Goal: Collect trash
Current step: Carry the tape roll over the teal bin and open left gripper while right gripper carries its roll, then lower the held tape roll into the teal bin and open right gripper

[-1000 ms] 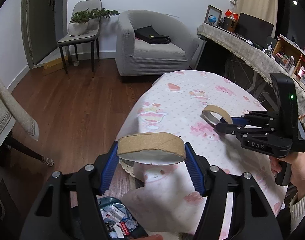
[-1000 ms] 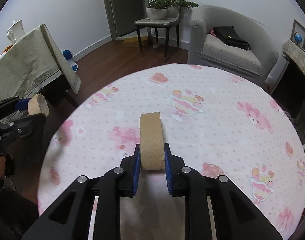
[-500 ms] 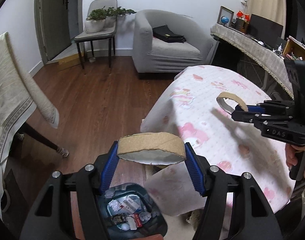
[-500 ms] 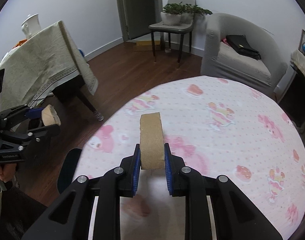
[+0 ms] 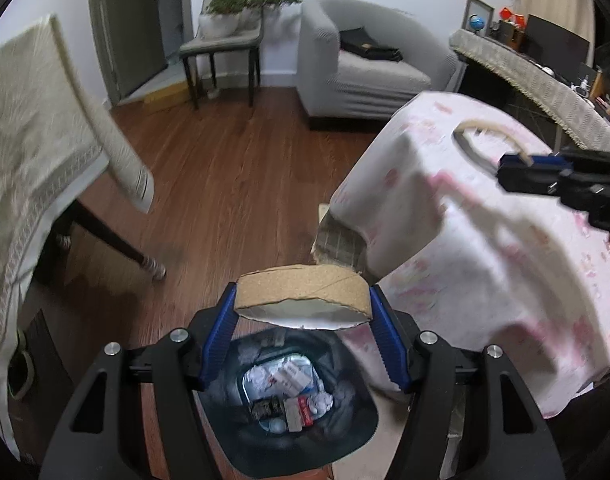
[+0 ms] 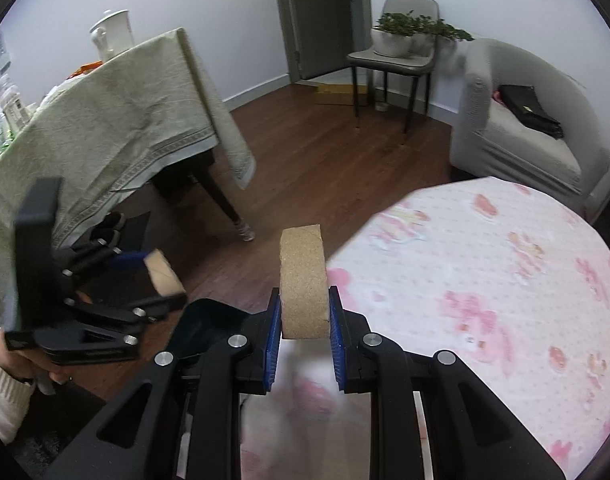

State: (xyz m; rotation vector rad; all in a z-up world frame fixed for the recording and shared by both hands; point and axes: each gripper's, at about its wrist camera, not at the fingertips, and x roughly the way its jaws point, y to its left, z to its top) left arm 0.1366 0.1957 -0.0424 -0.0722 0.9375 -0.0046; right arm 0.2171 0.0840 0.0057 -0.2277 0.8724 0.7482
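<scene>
The left gripper (image 5: pixel 303 334) is clenched on a cardboard ring (image 5: pixel 303 290) — a squashed tape core, held across its width so the pads pinch the two ends of the oval. It hangs right above the bin (image 5: pixel 289 390), which sits on the wood floor (image 5: pixel 225 184) just beside the tabletop (image 5: pixel 485 240). Judging by that, the ring is lined up for a drop; opening the jaws should send it straight in.

The right gripper (image 6: pixel 303 320) is clenched on a 2nd ring (image 6: pixel 303 280), this one gripped flat-side to flat-side, so it stands edge-on betw. the blue pads. It is over the tabletop edge, pointing toward the bin side — prob. next in line once the left one lets go.

Materials: both rings are brown cardboard w/ a speckled, cork-like outer face; the left one shows a pale, torn inner lining and a diagonal seam. Stiff enough to hold shape, but clearly bent out of round, so they'd crush under more squeeze. The bin has a dark liner folded over the rim and holds crumpled paper, small boxes and wrappers. The tabletop wears a soft white cloth w/ pink cartoon prints, draping loosely over the edge. A 2nd table w/ a beige patterned cloth (image 6: pixel 105 128) stands well apart across the floor.
</scene>
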